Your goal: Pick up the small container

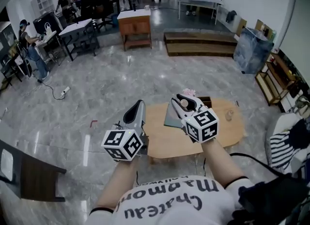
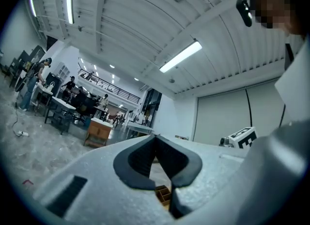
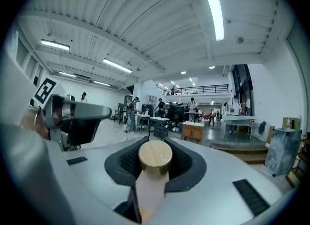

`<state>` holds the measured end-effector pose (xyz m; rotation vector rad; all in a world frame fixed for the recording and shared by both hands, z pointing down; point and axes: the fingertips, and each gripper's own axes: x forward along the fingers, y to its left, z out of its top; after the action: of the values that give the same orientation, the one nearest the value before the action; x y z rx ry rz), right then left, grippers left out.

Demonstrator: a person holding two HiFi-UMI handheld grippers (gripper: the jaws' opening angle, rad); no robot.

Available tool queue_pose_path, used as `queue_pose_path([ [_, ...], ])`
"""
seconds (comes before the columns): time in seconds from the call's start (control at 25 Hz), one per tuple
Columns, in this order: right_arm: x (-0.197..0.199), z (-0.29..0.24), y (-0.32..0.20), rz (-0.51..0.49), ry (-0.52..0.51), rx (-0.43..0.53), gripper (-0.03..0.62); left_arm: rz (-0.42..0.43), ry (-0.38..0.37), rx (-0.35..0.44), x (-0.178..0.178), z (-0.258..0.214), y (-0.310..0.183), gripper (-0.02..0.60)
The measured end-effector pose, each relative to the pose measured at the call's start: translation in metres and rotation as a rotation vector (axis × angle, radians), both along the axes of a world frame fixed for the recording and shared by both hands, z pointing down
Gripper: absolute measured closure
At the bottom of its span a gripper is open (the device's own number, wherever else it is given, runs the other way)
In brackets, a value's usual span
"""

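In our right hand the right gripper point(image 3: 156, 171) is clenched on the small container point(image 3: 155, 155). Its two dark pads press the sides of the container just under the round wooden lid, and the pale body goes down between the jaws. In the head view the container is in the air above the far part of the low wooden table point(image 1: 169, 144), not touching it. The left gripper point(image 2: 155, 136) is at nine o'clock from the right one. Its jaws are closed, tip against tip, with nothing between them. A grey sheet point(image 1: 170, 118) lies on the table at seven o'clock from the container.
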<state>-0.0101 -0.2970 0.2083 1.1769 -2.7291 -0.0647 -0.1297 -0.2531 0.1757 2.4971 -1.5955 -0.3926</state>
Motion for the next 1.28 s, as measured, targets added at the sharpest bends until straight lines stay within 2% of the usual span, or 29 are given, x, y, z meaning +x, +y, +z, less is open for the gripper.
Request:
queue_pose_path([
  [0.24, 0.0, -0.066, 0.032, 0.028, -0.126, 0.024, 0.497, 0.05, -0.043, 0.072, -0.001, -0.042, 0.015, 0.571],
  [0.52, 0.007, -0.083, 0.078, 0.088, -0.282, 0.004, 0.497, 0.077, -0.037, 0.071, -0.013, -0.035, 0.046, 0.571],
  [0.8, 0.01, -0.056, 0.11, 0.102, -0.314, -0.046, 0.497, 0.14, -0.021, 0.049, -0.001, -0.011, 0.075, 0.571],
  [1.0, 0.016, -0.058, 0.121, 0.088, -0.32, -0.036, 0.496, 0.111, -0.005, 0.064, 0.0, -0.017, 0.088, 0.571],
  [1.28, 0.041, -0.067, 0.14, 0.068, -0.355, -0.019, 0.496, 0.096, -0.034, 0.075, 0.025, -0.023, 0.113, 0.571],
])
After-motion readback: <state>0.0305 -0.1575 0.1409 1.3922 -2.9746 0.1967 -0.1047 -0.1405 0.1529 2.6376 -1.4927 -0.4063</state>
